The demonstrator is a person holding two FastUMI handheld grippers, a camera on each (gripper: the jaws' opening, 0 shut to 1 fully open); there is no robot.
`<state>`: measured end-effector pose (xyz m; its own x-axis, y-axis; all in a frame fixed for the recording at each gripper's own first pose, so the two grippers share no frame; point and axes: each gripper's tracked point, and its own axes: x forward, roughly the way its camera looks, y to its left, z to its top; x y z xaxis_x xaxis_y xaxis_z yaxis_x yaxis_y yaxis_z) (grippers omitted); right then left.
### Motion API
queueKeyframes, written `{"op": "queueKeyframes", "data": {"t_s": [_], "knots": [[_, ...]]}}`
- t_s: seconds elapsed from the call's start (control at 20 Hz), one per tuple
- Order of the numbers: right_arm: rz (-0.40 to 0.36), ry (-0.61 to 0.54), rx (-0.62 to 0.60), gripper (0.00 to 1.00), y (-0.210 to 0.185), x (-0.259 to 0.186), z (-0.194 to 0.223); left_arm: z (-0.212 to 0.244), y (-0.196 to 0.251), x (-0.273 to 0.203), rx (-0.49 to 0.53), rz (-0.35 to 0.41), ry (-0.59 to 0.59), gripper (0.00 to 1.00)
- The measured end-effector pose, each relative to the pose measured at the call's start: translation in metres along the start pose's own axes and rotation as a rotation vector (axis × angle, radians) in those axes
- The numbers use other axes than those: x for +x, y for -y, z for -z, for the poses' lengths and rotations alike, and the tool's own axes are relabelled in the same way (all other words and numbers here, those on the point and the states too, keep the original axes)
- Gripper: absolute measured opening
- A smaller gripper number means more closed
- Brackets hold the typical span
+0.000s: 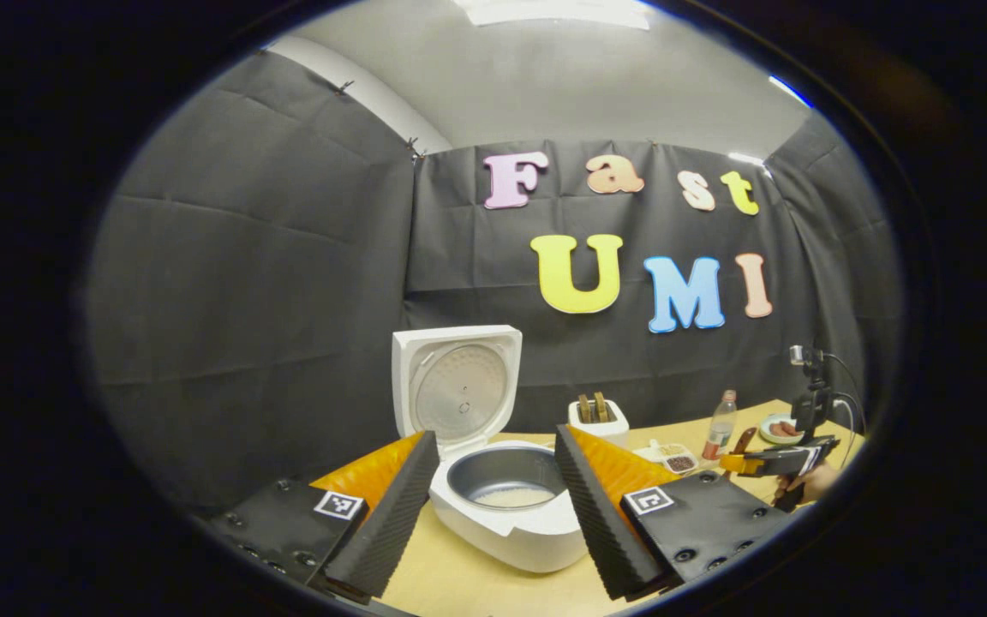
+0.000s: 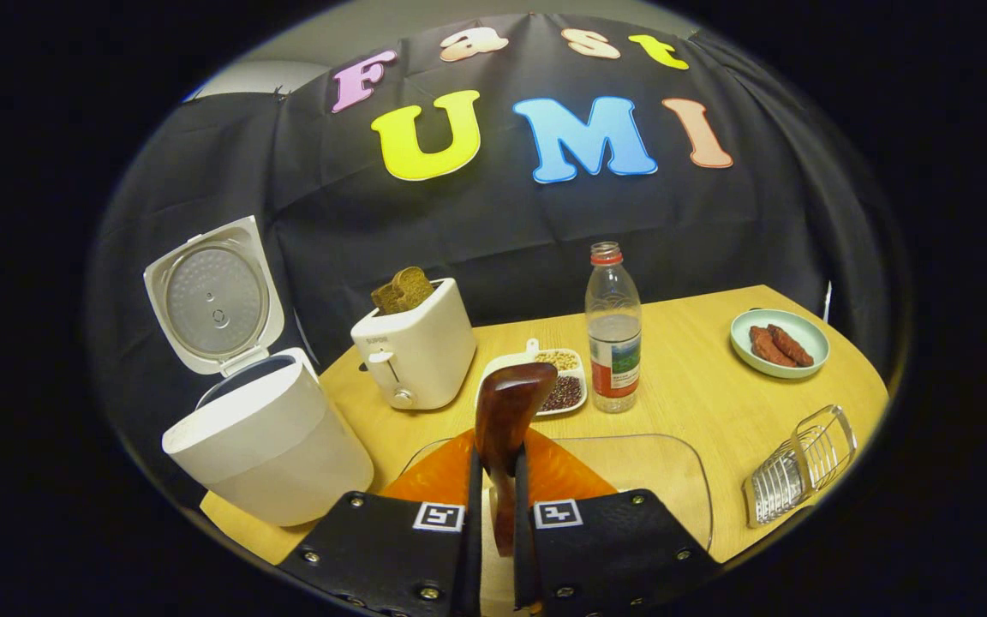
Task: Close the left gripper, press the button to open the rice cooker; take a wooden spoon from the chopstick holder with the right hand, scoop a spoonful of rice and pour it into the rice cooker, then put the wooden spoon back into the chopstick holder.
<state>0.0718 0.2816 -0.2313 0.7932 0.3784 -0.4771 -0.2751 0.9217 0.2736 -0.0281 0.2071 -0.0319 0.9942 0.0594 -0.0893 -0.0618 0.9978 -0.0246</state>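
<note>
At the bottom centre of the right gripper view, our right gripper (image 2: pixel 494 514) has its jaws pressed on the handle of the wooden spoon (image 2: pixel 506 411), whose dark bowl stands upright just above them. The left gripper (image 1: pixel 493 497) sits at the bottom of the left gripper view with its jaws spread wide and nothing between them, framing the rice cooker (image 1: pixel 502 506) at lower centre.

The cooker's lid (image 1: pixel 457 386) stands fully up, and a pale layer of rice lies in the bottom of the pot. So we judge the scooping and pouring done or nearly so, with the return of the spoon in hand. The wire chopstick holder (image 2: pixel 798 467) lies at the lower right of the right gripper view, near the bench (image 2: pixel 699 386) edge; it looks tilted, though we cannot tell how far.

To do this well, we swing right, clearing the water bottle (image 2: pixel 613 334) and the clear tray (image 2: pixel 648 471) in front of us. We line the spoon over the holder's mouth, lower it gently, and release only once it rests inside, since the light holder could tip or slide.
</note>
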Motion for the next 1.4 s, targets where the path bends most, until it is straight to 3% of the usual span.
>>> {"op": "queueKeyframes", "data": {"t_s": [0.15,0.3,0.7,1.0,1.2,1.4], "knots": [[-0.040,-0.025,0.058,0.16,-0.011,-0.004,0.003,0.002,0.000,0.001,-0.015,0.004,-0.002,0.95],[-0.077,-0.049,0.214,0.15,-0.014,-0.011,0.007,0.003,0.003,0.001,-0.011,0.012,-0.002,0.95],[-0.061,-0.058,0.602,0.15,0.042,-0.023,0.008,-0.006,0.010,0.008,0.014,0.026,0.010,0.95],[-0.057,-0.015,0.732,0.15,0.073,-0.038,-0.014,0.004,0.018,0.012,0.020,0.041,-0.006,0.95],[-0.114,0.014,0.814,0.16,0.062,-0.045,-0.041,0.003,0.021,0.017,0.004,0.052,-0.006,0.95],[-0.176,0.037,0.817,0.15,0.038,-0.049,-0.072,0.002,0.017,0.018,-0.004,0.055,0.006,0.95]]}}
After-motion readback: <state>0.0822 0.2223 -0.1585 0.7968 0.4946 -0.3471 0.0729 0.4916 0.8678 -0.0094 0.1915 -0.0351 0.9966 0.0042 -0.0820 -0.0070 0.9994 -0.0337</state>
